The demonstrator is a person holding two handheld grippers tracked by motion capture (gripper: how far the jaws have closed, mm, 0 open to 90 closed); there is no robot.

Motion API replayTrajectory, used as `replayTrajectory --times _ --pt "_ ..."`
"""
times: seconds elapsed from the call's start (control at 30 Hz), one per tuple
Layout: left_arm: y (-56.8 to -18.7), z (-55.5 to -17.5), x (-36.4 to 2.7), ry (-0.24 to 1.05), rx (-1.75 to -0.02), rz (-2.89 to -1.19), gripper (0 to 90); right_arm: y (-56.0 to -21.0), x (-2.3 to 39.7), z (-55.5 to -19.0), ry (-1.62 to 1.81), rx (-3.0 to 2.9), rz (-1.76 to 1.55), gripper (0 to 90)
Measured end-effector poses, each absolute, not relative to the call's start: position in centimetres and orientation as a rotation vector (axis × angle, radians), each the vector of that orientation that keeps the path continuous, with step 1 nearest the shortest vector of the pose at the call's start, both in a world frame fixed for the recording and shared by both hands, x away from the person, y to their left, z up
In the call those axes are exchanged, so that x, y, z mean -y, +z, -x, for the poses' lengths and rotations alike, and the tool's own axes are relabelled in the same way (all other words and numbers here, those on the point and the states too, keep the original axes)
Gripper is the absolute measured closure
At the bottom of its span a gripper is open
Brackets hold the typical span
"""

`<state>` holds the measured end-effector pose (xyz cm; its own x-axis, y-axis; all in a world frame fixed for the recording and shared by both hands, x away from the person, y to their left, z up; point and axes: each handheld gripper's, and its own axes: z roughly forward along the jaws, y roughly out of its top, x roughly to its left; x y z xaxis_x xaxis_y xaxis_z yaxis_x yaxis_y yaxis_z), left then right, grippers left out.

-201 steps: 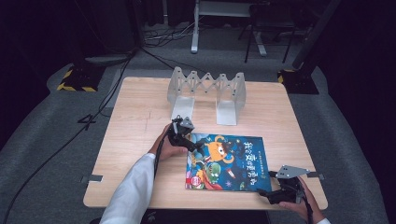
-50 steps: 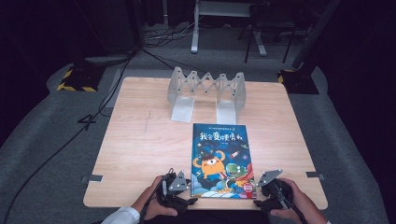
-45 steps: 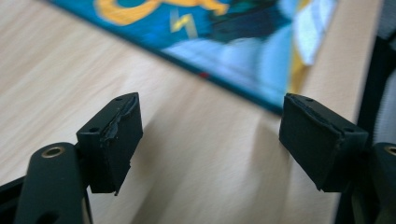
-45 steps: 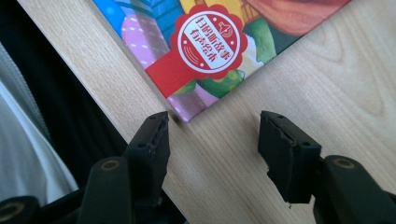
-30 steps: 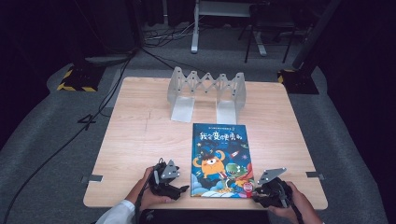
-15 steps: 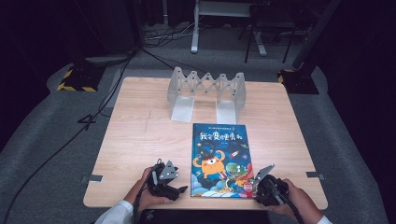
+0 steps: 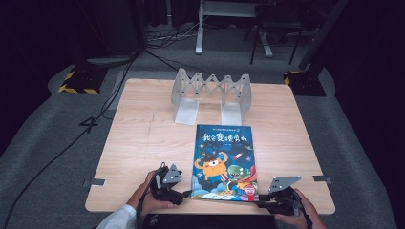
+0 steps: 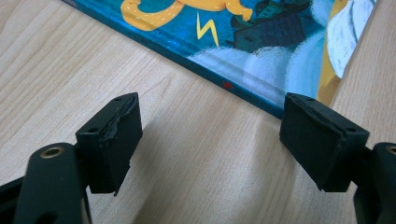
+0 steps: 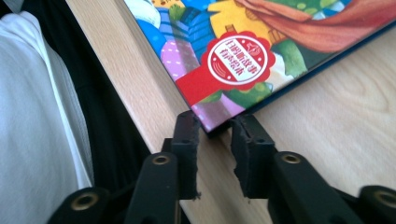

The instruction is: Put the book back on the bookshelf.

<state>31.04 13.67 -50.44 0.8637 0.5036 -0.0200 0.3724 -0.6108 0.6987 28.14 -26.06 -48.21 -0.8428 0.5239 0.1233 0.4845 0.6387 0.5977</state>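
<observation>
Picture book (image 7: 223, 161) lies flat, cover up, on the wooden table (image 7: 143, 138) near the front edge, w/ the folding rack (image 7: 210, 93) well apart behind it. Right gripper (image 9: 215, 140) has its jaws narrow, straddling the book's near right corner, prob. about to pinch but not clearly clamped; left gripper (image 8: 210, 140) sits wide apart, empty, just beside the near left corner. Looks like the pick-up step: next move needs the right jaws to close on the corner & lift, left to get a hold on the spine edge.

A light wooden table (image 7: 143, 138) carries a picture book (image 7: 223, 162) and a grey zigzag rack (image 7: 211, 90).
</observation>
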Motion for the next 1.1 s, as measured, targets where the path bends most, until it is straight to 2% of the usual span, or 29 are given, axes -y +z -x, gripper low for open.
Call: replayTrajectory --times 0.13,0.17,0.2,0.27,0.47,0.7,1.07,1.1 --pt "-50.4 -31.1 -13.7 0.233 -0.633 -2.295 21.3 -47.9 26.0 -28.6 1.127 -2.766 -0.857 59.3" --pt "-50.4 -31.1 -13.7 0.233 -0.633 -2.295 21.2 -47.9 26.0 -28.6 1.127 -2.766 -0.857 59.3" --pt "-50.4 -31.1 -13.7 0.233 -0.632 -2.295 21.2 -47.7 26.1 -28.9 1.196 -2.770 -0.852 52.1" --pt "-50.4 -31.1 -13.7 0.233 -0.632 -2.296 21.1 -47.4 25.9 -29.5 1.238 -2.768 -0.875 44.1" --pt "-50.4 -31.1 -13.7 0.231 -0.632 -2.295 21.1 -46.1 25.5 -32.2 1.379 -2.806 -0.895 30.4" --pt "-50.4 -31.1 -13.7 0.229 -0.631 -2.297 20.9 -45.4 24.6 -35.3 1.410 -2.778 -0.947 30.3" --pt "-50.4 -31.2 -13.7 0.226 -0.625 -2.301 19.8 -47.0 23.6 -39.7 1.463 -2.762 -0.980 30.4" --pt "-50.4 -31.3 -13.7 0.227 -0.624 -2.302 19.7 -47.1 23.5 -40.1 1.474 -2.756 -0.978 32.8"
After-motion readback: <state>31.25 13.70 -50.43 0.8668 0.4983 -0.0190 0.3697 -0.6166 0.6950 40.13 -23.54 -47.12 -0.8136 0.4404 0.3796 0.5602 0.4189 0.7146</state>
